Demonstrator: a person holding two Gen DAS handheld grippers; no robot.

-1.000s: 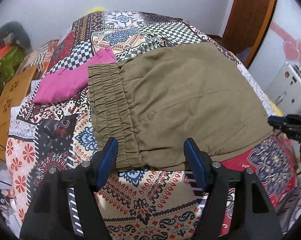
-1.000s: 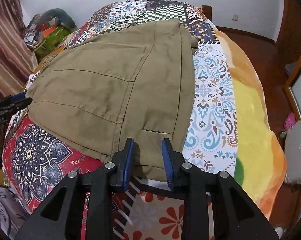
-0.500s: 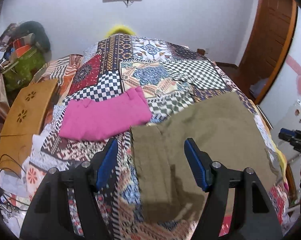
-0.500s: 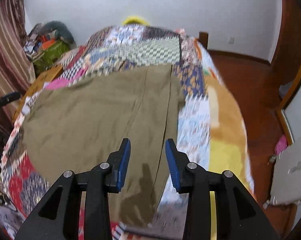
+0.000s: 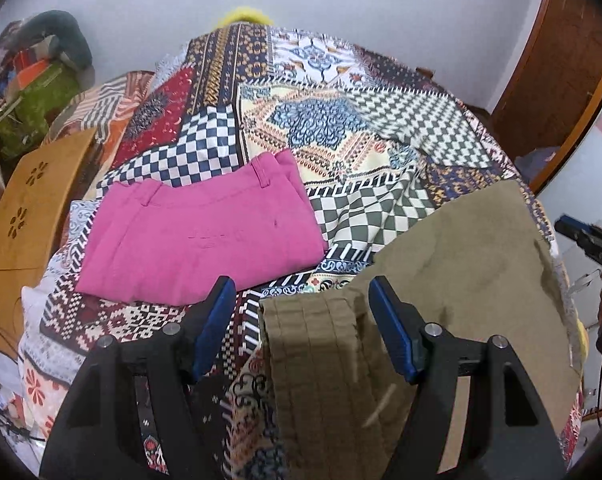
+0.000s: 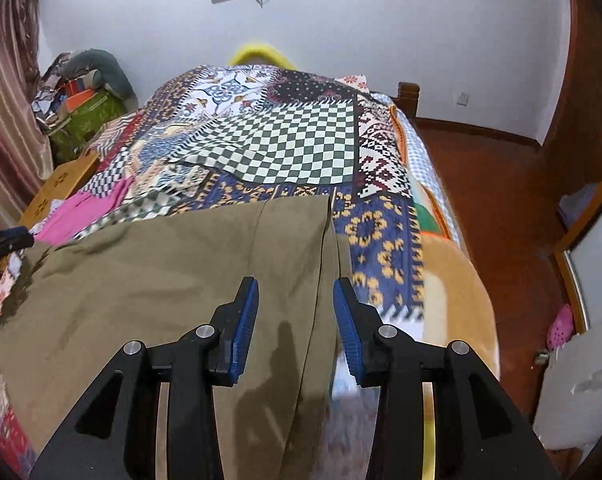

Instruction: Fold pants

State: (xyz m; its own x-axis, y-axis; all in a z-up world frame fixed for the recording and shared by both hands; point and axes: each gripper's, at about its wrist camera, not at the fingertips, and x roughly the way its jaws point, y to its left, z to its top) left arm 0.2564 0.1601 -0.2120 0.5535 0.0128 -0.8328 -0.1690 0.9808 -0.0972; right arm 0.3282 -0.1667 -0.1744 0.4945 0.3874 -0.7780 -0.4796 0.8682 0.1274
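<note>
Olive pants now lie farther up bed, nearer pink pants.

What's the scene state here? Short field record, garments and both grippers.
surface: patchwork bedspread
olive pants: lying folded on the bed, elastic waistband nearest the left gripper
pink pants: already folded, beside the olive pair, apart from it
left gripper: jaws wide, waistband below them, no pad on cloth
right gripper: jaws apart, over the olive pair's edge, not gripping
fold: seems laid down, both grippers free
</note>
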